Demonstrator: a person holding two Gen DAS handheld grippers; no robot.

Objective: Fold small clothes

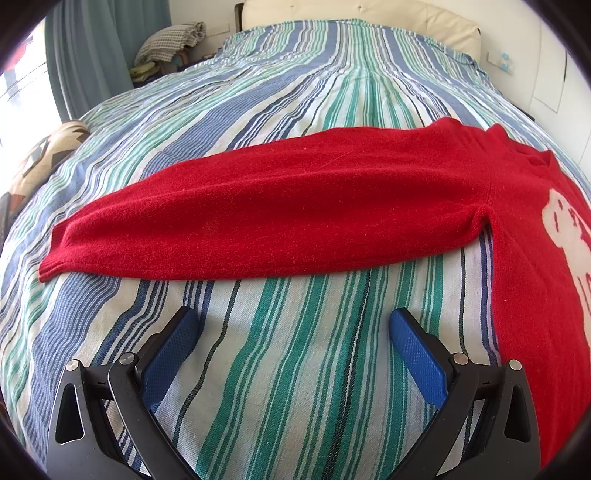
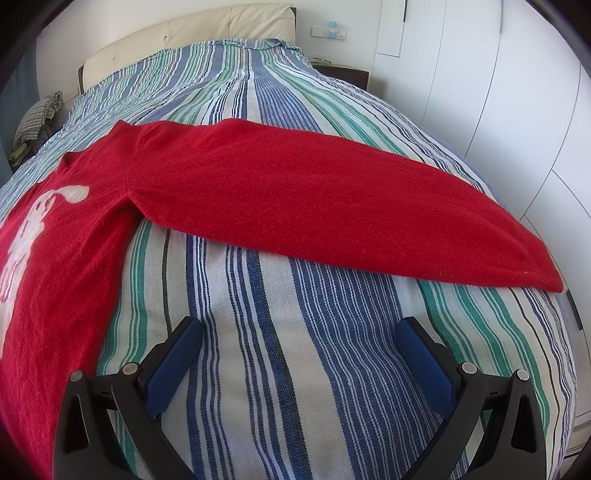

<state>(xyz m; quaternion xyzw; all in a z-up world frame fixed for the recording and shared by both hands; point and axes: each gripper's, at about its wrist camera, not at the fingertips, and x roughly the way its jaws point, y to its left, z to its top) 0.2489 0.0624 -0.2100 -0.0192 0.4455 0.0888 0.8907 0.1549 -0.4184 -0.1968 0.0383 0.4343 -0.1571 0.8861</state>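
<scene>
A small red knit sweater (image 1: 295,206) with a white figure on its chest lies flat on a striped bedspread (image 1: 295,369), sleeves spread out. In the left wrist view its left sleeve stretches across the middle and the body runs down the right edge. My left gripper (image 1: 295,325) is open and empty, just below that sleeve. In the right wrist view the sweater (image 2: 295,199) shows its other sleeve across the middle, body at the left. My right gripper (image 2: 299,332) is open and empty, just below this sleeve.
A cream headboard (image 1: 369,18) stands at the far end of the bed. A chair with checked cloth (image 1: 170,40) is at the far left by blue curtains. A patterned cushion (image 1: 44,155) lies at the left edge. White wardrobe doors (image 2: 517,110) line the right side.
</scene>
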